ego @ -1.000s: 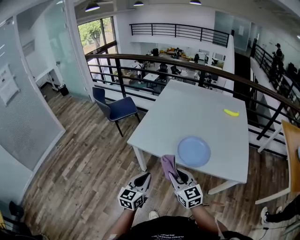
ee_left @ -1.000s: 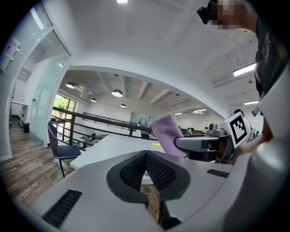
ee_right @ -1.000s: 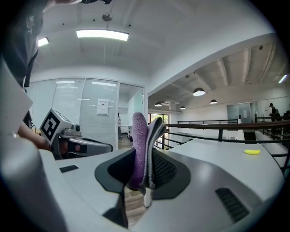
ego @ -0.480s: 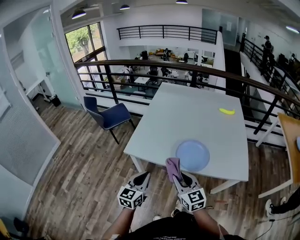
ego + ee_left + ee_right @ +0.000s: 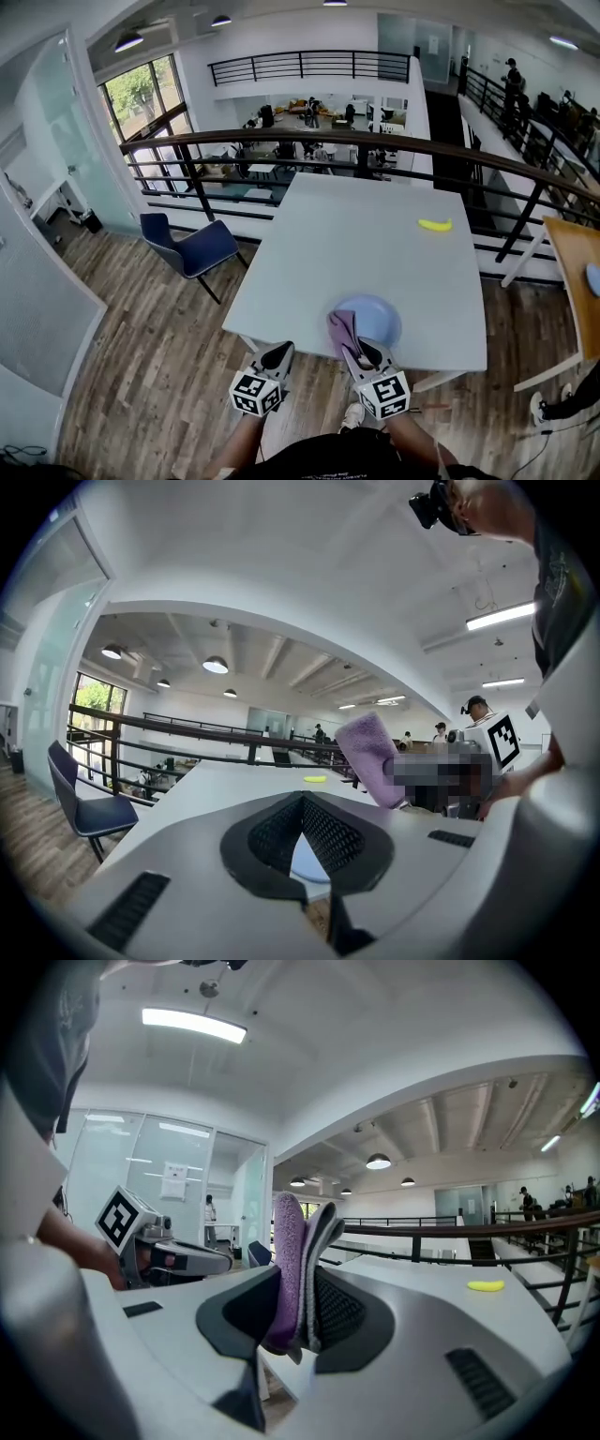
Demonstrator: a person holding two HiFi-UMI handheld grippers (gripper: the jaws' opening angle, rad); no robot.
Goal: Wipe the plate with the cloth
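The right gripper (image 5: 361, 352) clamps a purple cloth (image 5: 341, 330) upright by the near edge of a blue plate (image 5: 380, 317) on a white table (image 5: 356, 234). To its left, the left gripper (image 5: 279, 356) is closed and empty.

Two grippers are showing at the bottom of the head view, the left gripper (image 5: 278, 354) and the right gripper (image 5: 360, 351), each carrying one marker cube (image 5: 255, 394). One purple cloth (image 5: 341, 330) is showing. One white table (image 5: 375, 244) is standing ahead, bearing one blue plate (image 5: 377, 317) and one small yellow thing (image 5: 434, 225). One blue chair (image 5: 192, 248) is sitting beside it. One wooden table (image 5: 572, 258) is poking in at the right edge, carrying one pale blue round thing (image 5: 593, 278) that the frame is cutting off. Three round ceiling lamps (image 5: 128, 41) are glowing along the top. One distant person (image 5: 511, 75) is standing by the railing at upper right.
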